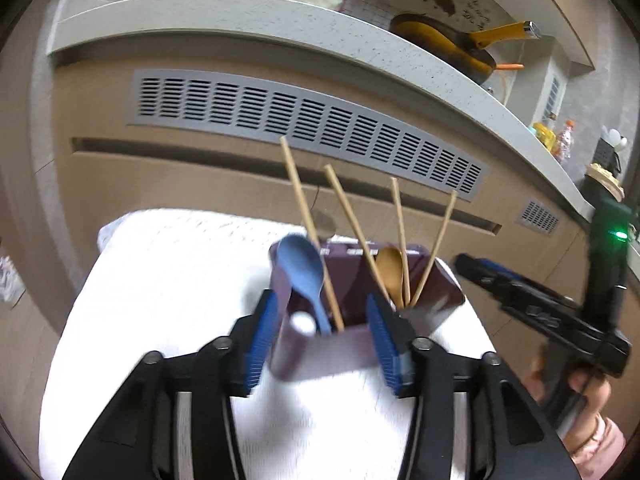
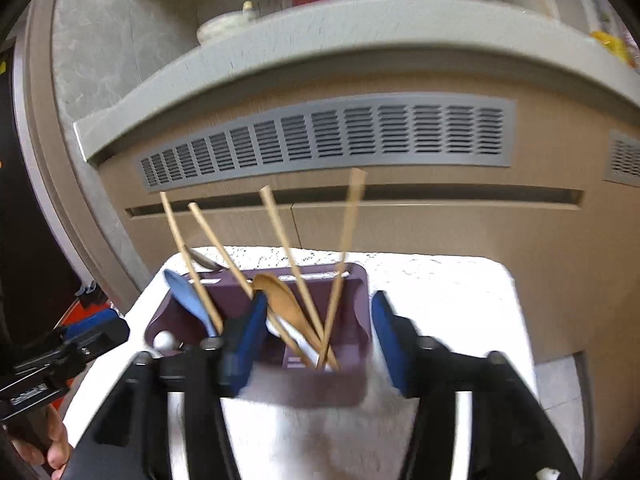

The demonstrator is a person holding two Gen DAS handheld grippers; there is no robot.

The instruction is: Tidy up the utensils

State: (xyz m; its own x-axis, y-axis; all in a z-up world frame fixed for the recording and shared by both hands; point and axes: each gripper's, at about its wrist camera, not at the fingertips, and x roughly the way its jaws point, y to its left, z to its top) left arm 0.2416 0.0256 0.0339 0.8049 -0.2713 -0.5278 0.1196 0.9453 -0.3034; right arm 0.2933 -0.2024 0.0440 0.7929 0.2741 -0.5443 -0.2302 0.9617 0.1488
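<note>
White cloth (image 1: 168, 280) covers the worktop, bright across the lower half of both wrist views, and on it stands the purple holder (image 1: 320, 352) at the centre. Your left claw (image 1: 322, 336) is spread with its blue pads on either side of the holder's near compartment; whether they touch the walls is blurred. Your right claw (image 2: 318, 340) is likewise apart around the other compartment. Inside stand a blue spoon (image 1: 302, 268), a wooden spoon (image 1: 390, 270) and four chopsticks (image 1: 308, 232). You seem nearly finished, so draw back slowly and keep clear of the leaning sticks. Beyond, upper frame, runs a wood-panelled cabinet with a grey vent (image 1: 304, 128) beneath a pale countertop.
</note>
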